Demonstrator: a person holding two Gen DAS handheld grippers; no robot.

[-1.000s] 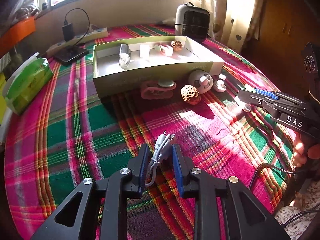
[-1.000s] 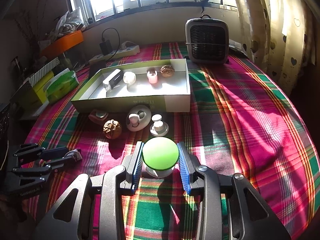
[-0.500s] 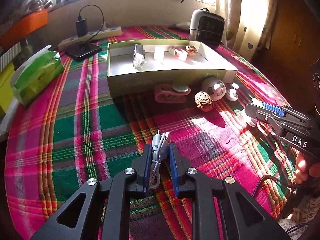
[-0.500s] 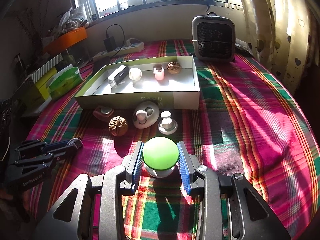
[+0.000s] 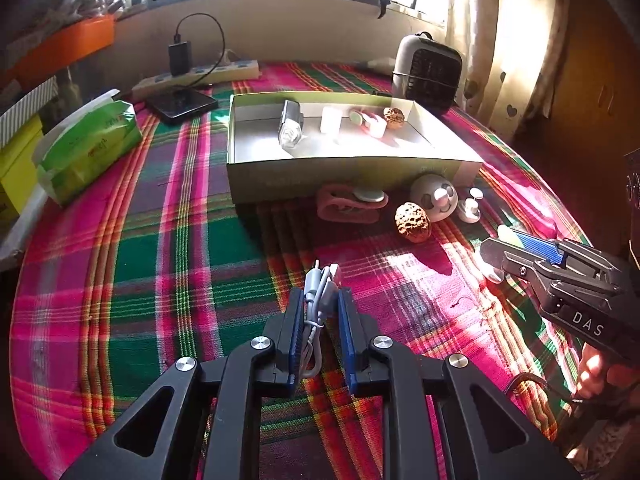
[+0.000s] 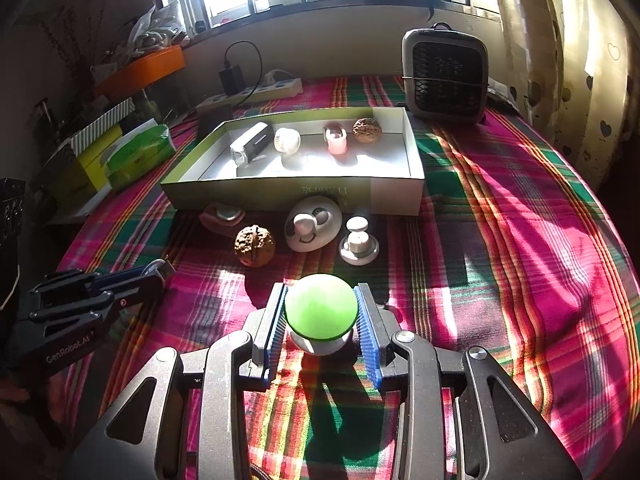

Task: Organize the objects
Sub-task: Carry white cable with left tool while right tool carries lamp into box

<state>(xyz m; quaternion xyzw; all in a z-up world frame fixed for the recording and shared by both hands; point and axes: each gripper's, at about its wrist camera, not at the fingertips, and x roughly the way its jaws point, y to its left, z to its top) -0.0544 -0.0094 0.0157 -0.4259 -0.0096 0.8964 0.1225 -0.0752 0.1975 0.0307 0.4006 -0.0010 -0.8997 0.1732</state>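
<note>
A coiled white cable (image 5: 318, 296) is pinched between the blue pads of my left gripper (image 5: 320, 300), low over the plaid cloth. My right gripper (image 6: 321, 300) is shut on a green-domed mushroom-shaped object (image 6: 321, 312) with a white base. Ahead of both stands an open shallow box (image 5: 352, 168), also in the right wrist view as the box (image 6: 280, 194). It holds a small silver torch (image 5: 290, 128), a white cup (image 5: 331, 119), a pink piece (image 6: 335, 140) and a walnut (image 6: 367, 130). The right gripper (image 5: 516, 248) appears at the right of the left wrist view.
In front of the box lie a pink clip (image 5: 352, 202), a loose walnut (image 5: 413, 222), a white smiley piece (image 5: 434, 196) and a small white knob (image 6: 359, 242). A heater (image 6: 446, 76), a power strip (image 5: 200, 78), a phone (image 5: 182, 104) and a green tissue pack (image 5: 86, 148) line the far and left sides.
The left jaws have closed onto the white cable, and the left gripper rolled slightly. The right gripper keeps its hold on the green-domed object and has barely moved.
</note>
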